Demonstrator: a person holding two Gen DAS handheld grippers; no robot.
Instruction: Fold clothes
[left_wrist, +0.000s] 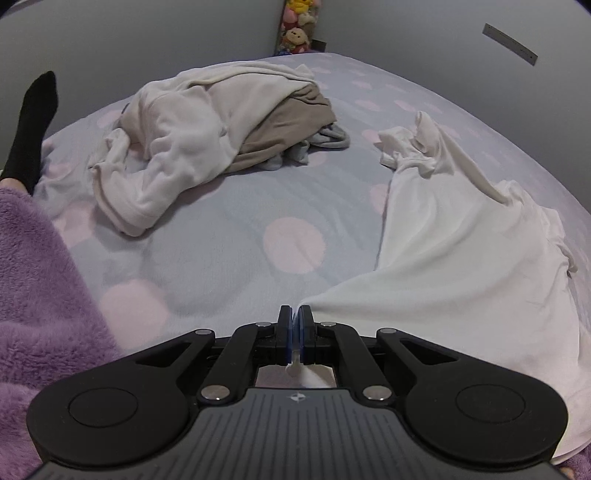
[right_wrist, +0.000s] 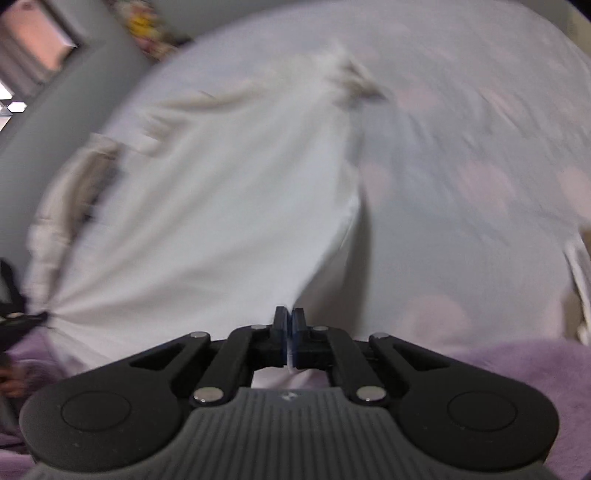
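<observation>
A white T-shirt (left_wrist: 461, 236) lies stretched over the bed, running from the right side toward me. My left gripper (left_wrist: 295, 314) is shut on one near corner of the shirt's hem, and a strip of white cloth shows between its pads. In the blurred right wrist view the same white T-shirt (right_wrist: 221, 206) spreads out ahead, with my right gripper (right_wrist: 289, 315) shut on its near edge. The left gripper (right_wrist: 26, 317) appears at the far left of that view, where the cloth bunches to a point.
A pile of clothes (left_wrist: 207, 140), cream on top with brown and grey beneath, sits at the back left of the spotted bedsheet (left_wrist: 291, 243). A purple fleece leg (left_wrist: 40, 295) and a black-socked foot (left_wrist: 33, 122) lie at left. Plush toys (left_wrist: 297, 26) stand against the wall.
</observation>
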